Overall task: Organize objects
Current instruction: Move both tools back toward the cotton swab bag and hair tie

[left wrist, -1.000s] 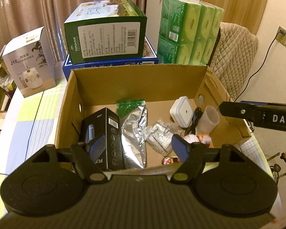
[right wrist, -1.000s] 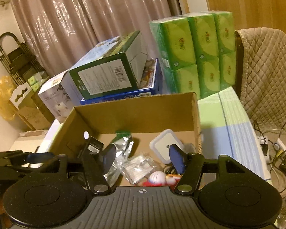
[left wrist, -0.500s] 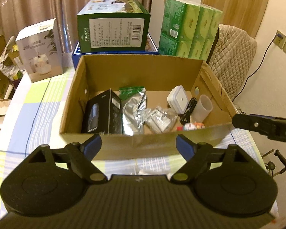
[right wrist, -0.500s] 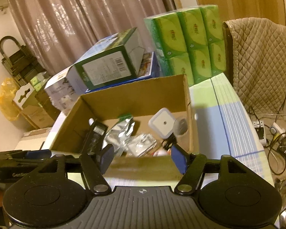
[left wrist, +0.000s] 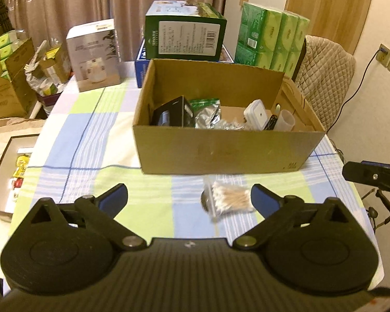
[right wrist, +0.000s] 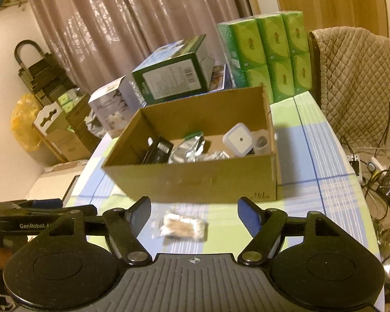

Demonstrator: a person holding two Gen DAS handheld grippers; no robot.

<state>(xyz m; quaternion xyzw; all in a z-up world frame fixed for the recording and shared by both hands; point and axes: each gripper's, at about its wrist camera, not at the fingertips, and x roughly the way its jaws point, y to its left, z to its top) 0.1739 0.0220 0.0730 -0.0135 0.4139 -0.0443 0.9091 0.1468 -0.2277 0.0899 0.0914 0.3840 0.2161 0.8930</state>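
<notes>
An open cardboard box point(left wrist: 221, 153) point(right wrist: 195, 182) stands on the checked tablecloth. Inside it lie a black box point(left wrist: 173, 114), a silver foil pouch point(left wrist: 208, 113), a white square device point(left wrist: 256, 113) and a pale cup point(left wrist: 286, 123). In front of the box a clear bag of cotton swabs point(left wrist: 227, 200) point(right wrist: 182, 227) rests on the cloth. My left gripper point(left wrist: 189, 197) hangs above the cloth with its jaws opening wide, nothing pressed between them. My right gripper point(right wrist: 193, 213) is also opening, empty, over the swab bag.
Behind the box stand a green carton point(left wrist: 184, 37) on a blue box, a grey-white carton point(left wrist: 93, 54) and stacked green tissue packs point(left wrist: 270, 41). A quilted chair back point(left wrist: 325, 78) is at the right. Cartons and a tray point(left wrist: 5, 174) lie left of the table.
Both grippers have pulled back from over the box toward the table's near edge and their jaws have spread wider. The swab bag has come into view in front of the box.
</notes>
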